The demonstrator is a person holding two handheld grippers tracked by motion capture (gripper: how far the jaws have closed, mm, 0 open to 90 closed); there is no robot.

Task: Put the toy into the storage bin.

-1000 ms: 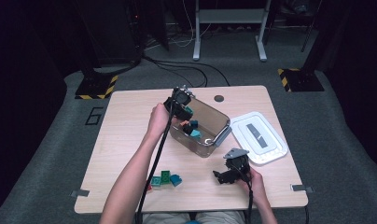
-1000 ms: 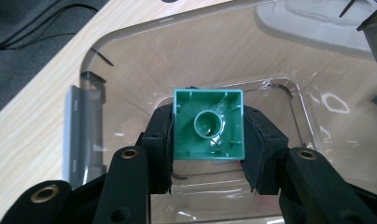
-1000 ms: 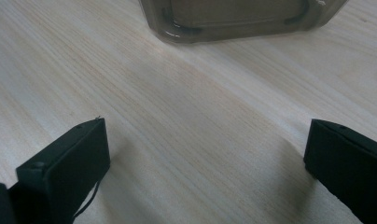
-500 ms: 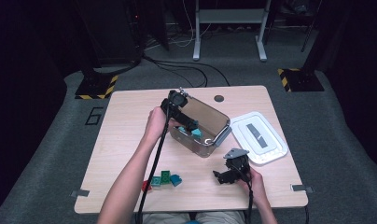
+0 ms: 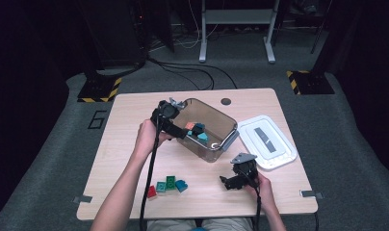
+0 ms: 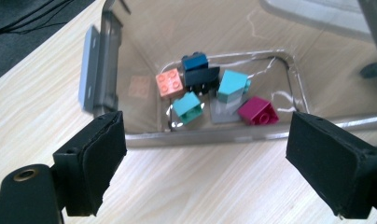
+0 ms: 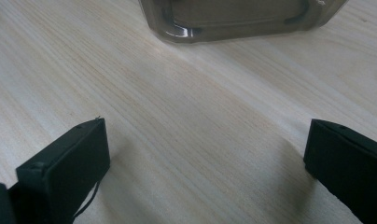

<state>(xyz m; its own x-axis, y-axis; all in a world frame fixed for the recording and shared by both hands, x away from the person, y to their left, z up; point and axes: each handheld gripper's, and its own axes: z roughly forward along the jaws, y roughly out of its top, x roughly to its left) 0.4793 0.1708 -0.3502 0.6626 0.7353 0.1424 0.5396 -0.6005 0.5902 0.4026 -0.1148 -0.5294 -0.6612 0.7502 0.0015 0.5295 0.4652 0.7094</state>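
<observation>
Drop step just done. My left gripper [image 5: 175, 120] sits at the clear bin's [image 5: 229, 140] near-left rim, jaws having just opened wide, nothing between them. The bin, mid-table, holds the sorted bricks [image 6: 210, 88]. Right gripper [image 5: 233, 182] rests near the front edge, jaws wide, empty. Next I judge: swing left to the loose bricks [image 5: 167, 185] by the front-left edge, take one.

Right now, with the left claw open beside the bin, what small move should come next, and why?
Probably swing the left claw back toward the loose bricks at the table's near edge. Its jaws have just been opening and hold nothing, six bricks already lie in the bin, and some remain outside. The right claw rests open on the table.
</observation>
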